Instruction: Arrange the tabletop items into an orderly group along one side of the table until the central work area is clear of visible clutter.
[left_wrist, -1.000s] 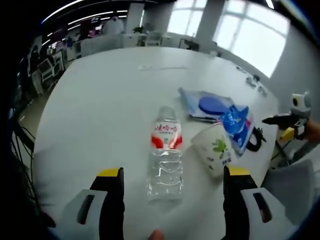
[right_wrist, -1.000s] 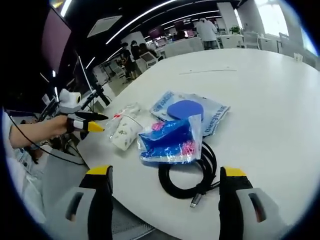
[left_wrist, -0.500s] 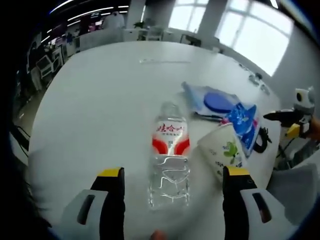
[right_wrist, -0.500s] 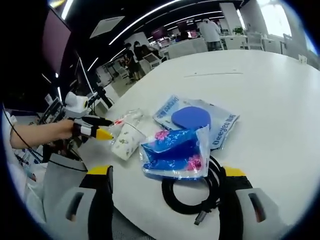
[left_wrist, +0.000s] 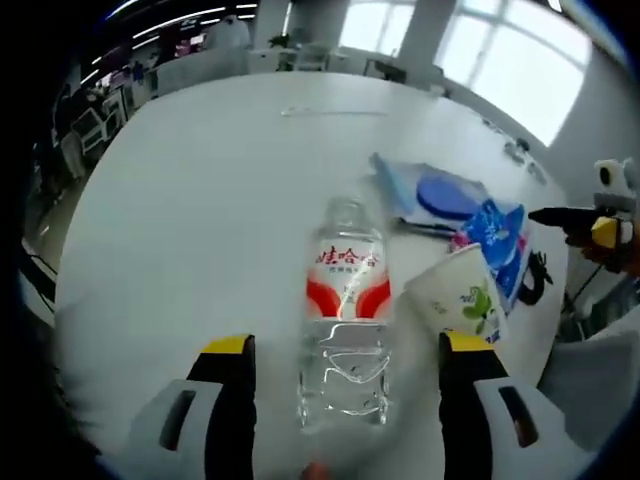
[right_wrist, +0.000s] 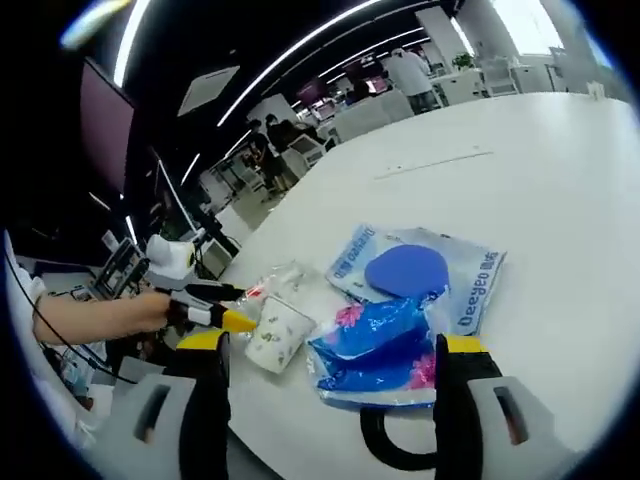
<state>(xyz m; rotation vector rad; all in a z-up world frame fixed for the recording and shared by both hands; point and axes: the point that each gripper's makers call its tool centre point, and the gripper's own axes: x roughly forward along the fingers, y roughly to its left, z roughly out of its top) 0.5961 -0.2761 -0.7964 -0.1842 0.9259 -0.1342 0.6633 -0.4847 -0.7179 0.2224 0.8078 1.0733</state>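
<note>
Open-plan office surroundings frame a large round white table (left_wrist: 190, 200), with windows beyond it in the left gripper view and ceiling light strips, desks and standing people behind it in the right gripper view. On the table, largest first: a flat plastic packet with blue print and a dark blue disc (right_wrist: 420, 272) lies toward the centre, also seen in the left gripper view (left_wrist: 440, 195). Touching its near edge is a crumpled blue bag (right_wrist: 385, 345) with pink patches, seen again at (left_wrist: 498, 235). A clear water bottle (left_wrist: 345, 320) with a red-and-white label lies on its side, cap end pointing away from the left gripper, its body lying between that gripper's jaws without visible contact. Just beside the bottle is a white paper cup (left_wrist: 462, 305) with a green leaf print, tipped over, mouth toward the bottle; in the right gripper view the cup (right_wrist: 278, 335) lies between the bottle (right_wrist: 280, 285) and the blue bag. A black coiled cable (right_wrist: 400, 445) lies at the table edge, partly under the blue bag. The left gripper (left_wrist: 345, 375) has its yellow-tipped jaws spread wide, holding nothing. The right gripper (right_wrist: 330, 360) likewise stands with jaws wide apart above the blue bag and cable, gripping nothing.
</note>
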